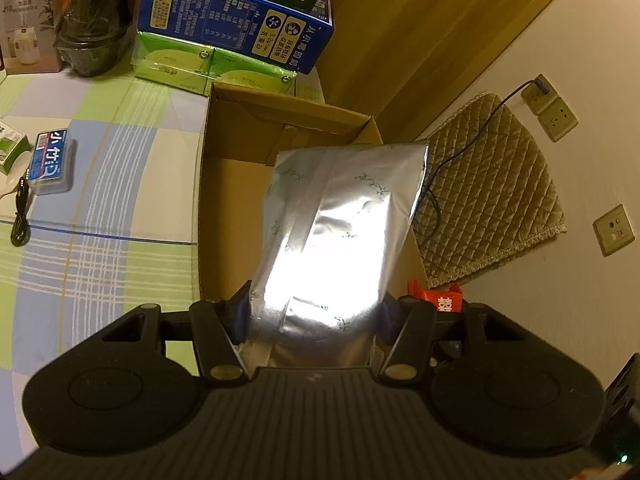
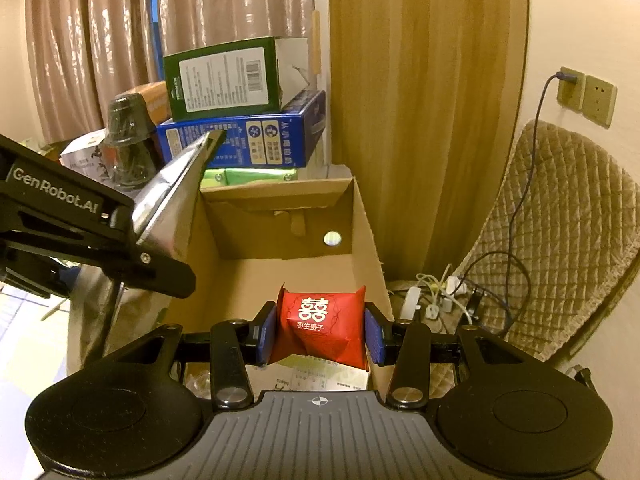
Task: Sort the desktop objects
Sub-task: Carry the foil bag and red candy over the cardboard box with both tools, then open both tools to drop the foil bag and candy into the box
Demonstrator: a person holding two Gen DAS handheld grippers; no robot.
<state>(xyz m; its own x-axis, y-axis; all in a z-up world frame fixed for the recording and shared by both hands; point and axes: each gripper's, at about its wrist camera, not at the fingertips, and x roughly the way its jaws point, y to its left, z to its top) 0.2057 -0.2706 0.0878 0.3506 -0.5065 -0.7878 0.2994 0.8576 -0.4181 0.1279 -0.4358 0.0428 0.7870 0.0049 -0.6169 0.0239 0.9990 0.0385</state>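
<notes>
**Left wrist and right wrist: both grippers loaded over the cardboard box**

Left wrist view: left gripper [image 1: 314,316] is clamped on a silver foil pouch [image 1: 340,232]. Both blue pads [image 1: 239,314] press the pouch's lower part, one on each side edge. Most of the pouch stands out past the fingertips, tilted forward over the open cardboard box [image 1: 224,184]. Pouch face glares white near the pads; faint green sprig print elsewhere.

Box stands at the edge of a checked tablecloth [image 1: 100,208]. On the cloth, well apart from the box: a small clear case with a blue label [image 1: 52,160] and a black cable [image 1: 22,216] beside it. Behind the box: green packs [image 1: 176,64], a blue carton [image 1: 236,16] stacked on them.

Right wrist view: right gripper [image 2: 320,330] is closed on a red packet [image 2: 324,328] with white characters. Packet sits squarely between the blue pads, pinched at both sides, its top reaching slightly past the fingertips. It hangs above the box's near end; box floor shows beyond it, with a round hole [image 2: 332,238] in the far wall. Something pale and printed lies below the packet, possibly inside the box; view too cramped to say.

Left gripper enters this view from the left, pouch edge-on, above the box's left wall. Quilted chair cover [image 2: 560,240] and a power strip [image 2: 416,300] lie right of the box.
</notes>
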